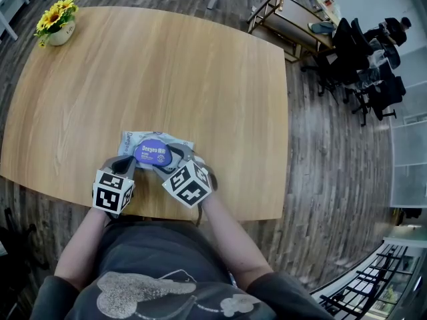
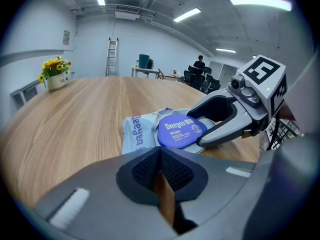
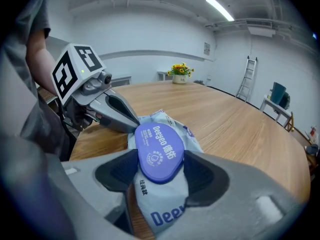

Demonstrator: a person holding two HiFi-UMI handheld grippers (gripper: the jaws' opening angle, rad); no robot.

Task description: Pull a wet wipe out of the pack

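Your right gripper (image 3: 160, 158) has its jaws set apart by the width of the purple lid (image 3: 159, 146). Both pads press the lid's sides, so it has hold of the lid. The lid sits flat on the wipe pack (image 3: 159, 209), and the pack body runs down between the jaws toward the camera.

Your left gripper (image 2: 160, 159) has its jaws together at the tips, with nothing seen between them. It rests just at the pack's near left corner; can't tell if it touches. The right gripper's fingers cross in from the right, over the lid's right end.

The pack lies flat on the desk (image 1: 173, 65), close to the near edge and a bit left of that edge's middle. Both marker cubes hang at or just past the near edge, so there's little room behind the grippers, where your body is.

Past the pack, the wood is bare all the way to the far edge. The right edge is well apart from the pack. A flower pot (image 1: 59, 32) stands at the far left corner, well apart from everything. Office chairs (image 1: 363, 72) stand on the floor off the far right corner.
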